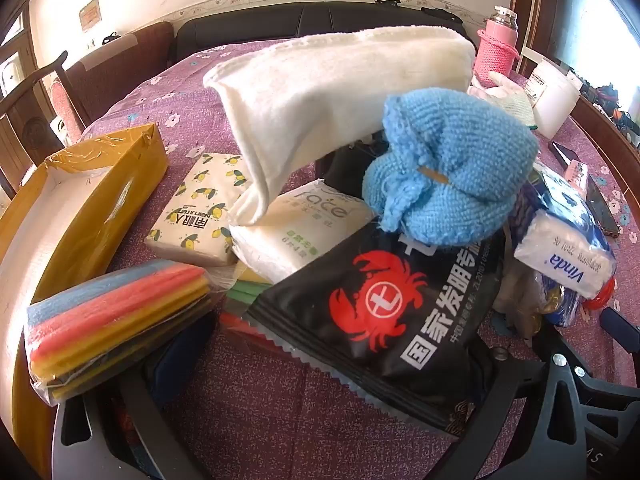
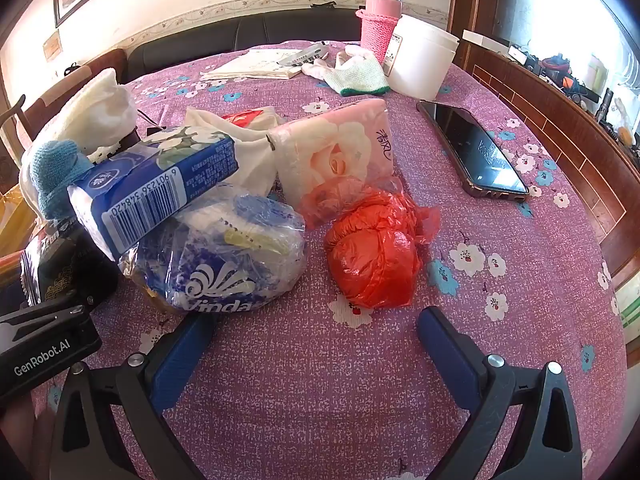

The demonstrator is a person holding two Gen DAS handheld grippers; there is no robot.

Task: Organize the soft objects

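In the left wrist view a pile of soft goods lies on the purple flowered tablecloth (image 1: 256, 408): a white towel (image 1: 320, 96), a blue knitted cloth (image 1: 452, 176), a lemon-print tissue pack (image 1: 196, 212), a white "face" pack (image 1: 304, 228), a black crab-print bag (image 1: 380, 320), a Vinda tissue pack (image 1: 564, 260) and coloured sponges (image 1: 116, 316). My left gripper (image 1: 320, 392) is wide open, its jaws either side of the black bag. In the right wrist view my right gripper (image 2: 316, 324) is open and empty, just in front of a red plastic bag (image 2: 372, 256) and a Vinda bag (image 2: 224, 264).
An open yellow box (image 1: 80, 208) stands at the left. A phone (image 2: 476, 152), white tub (image 2: 420, 60), pink flask (image 2: 380, 16), gloves (image 2: 352, 72) and papers (image 2: 260, 66) lie farther back. A pink rose tissue pack (image 2: 340, 152) and a blue tissue box (image 2: 160, 188) sit in the pile.
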